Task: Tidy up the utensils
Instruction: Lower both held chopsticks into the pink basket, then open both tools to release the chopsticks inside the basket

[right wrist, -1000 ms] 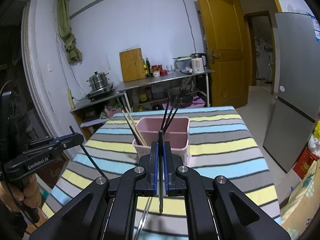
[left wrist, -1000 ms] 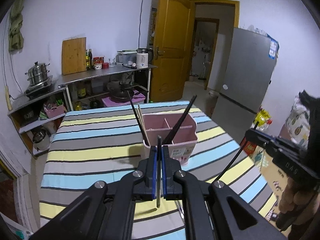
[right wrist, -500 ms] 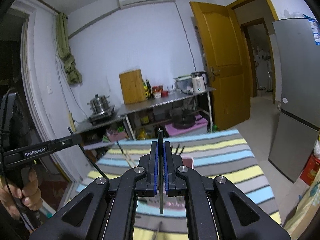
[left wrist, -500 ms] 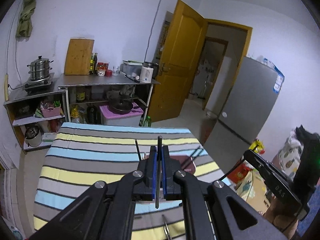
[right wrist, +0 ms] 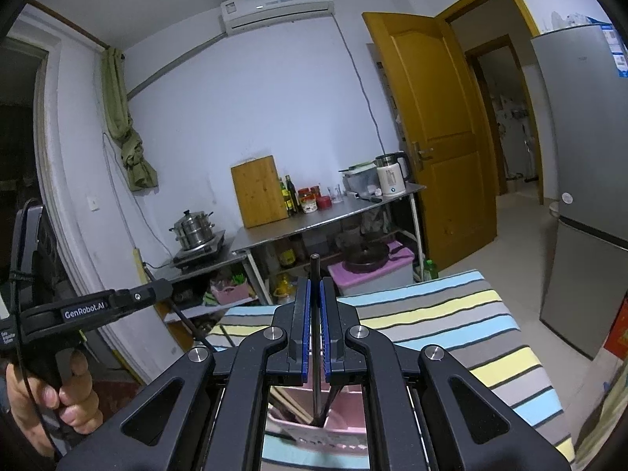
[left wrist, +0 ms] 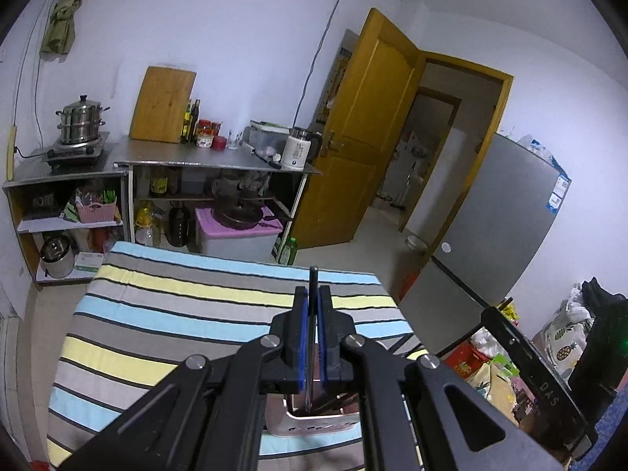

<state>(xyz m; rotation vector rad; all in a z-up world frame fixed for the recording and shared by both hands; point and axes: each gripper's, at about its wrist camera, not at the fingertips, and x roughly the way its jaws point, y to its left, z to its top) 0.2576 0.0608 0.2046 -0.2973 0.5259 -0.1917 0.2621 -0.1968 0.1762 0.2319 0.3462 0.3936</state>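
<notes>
My left gripper (left wrist: 313, 294) is shut on a black chopstick (left wrist: 313, 280) that hangs down into the pink utensil holder (left wrist: 314, 424) under its arms. My right gripper (right wrist: 314, 288) is shut on another black chopstick (right wrist: 314, 267), whose lower end reaches into the same pink holder (right wrist: 345, 429). The holder stands on the striped table (left wrist: 176, 314) and holds wooden chopsticks (right wrist: 290, 404) and other dark sticks, mostly hidden by the gripper arms. The other gripper shows at the right in the left wrist view (left wrist: 506, 314) and at the left in the right wrist view (right wrist: 157, 290).
The striped table's far edge (right wrist: 431, 286) faces a steel counter (left wrist: 212, 159) with a cutting board, bottles and kettle. A stove with a steamer pot (left wrist: 80, 121) stands left. A grey fridge (left wrist: 502, 219) and open wooden door (left wrist: 365, 137) are right.
Both grippers have risen and moved in over the pink holder, which slid from mid-frame to under the arms. Both chopsticks now point down into it.
</notes>
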